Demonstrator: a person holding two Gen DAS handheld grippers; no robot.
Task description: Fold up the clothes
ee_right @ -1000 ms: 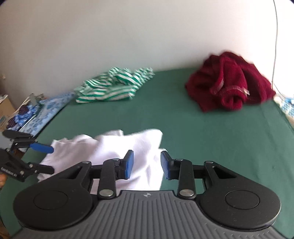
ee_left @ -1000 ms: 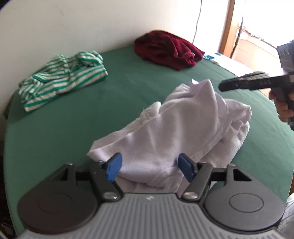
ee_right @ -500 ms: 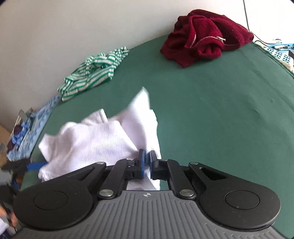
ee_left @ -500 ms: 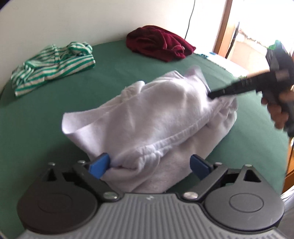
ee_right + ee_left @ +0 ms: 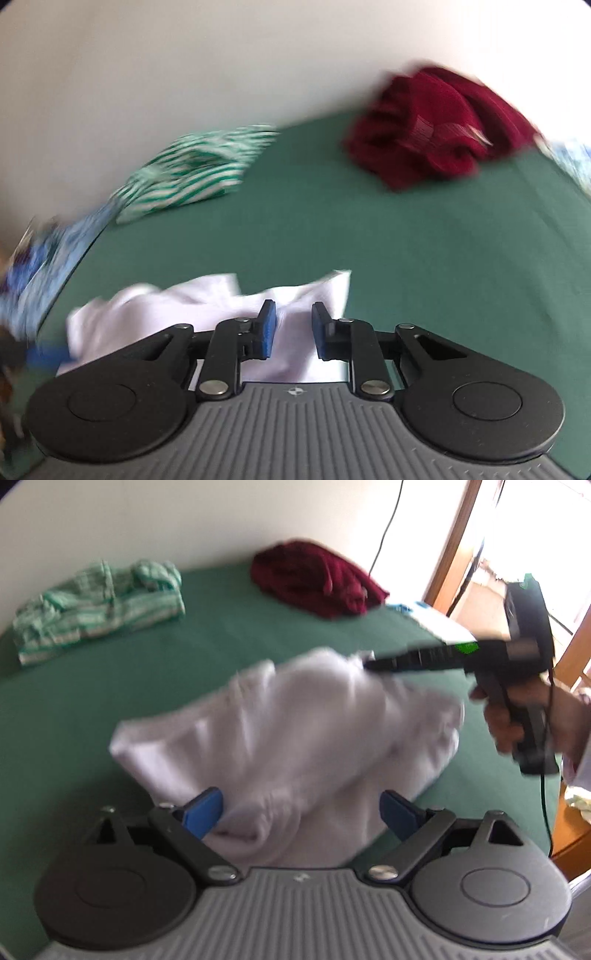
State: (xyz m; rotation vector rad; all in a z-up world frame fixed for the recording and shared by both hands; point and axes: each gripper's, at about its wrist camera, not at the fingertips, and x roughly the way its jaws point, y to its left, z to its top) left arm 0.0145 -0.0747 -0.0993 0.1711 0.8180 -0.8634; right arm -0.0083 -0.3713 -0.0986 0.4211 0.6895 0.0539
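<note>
My left gripper [image 5: 301, 814] has its jaws spread wide around the near hem of the white garment [image 5: 288, 734], which lies bunched on the green desk [image 5: 110, 709], while my right gripper [image 5: 293, 328] has just let its jaws part a little over the far corner, cloth between them but not pinched. To fold well I'd judge both must bite a single layer at matching corners. Open green lies ahead; the striped shirt [image 5: 192, 173] and maroon sweater [image 5: 436, 133] sit well apart near the wall.
</note>
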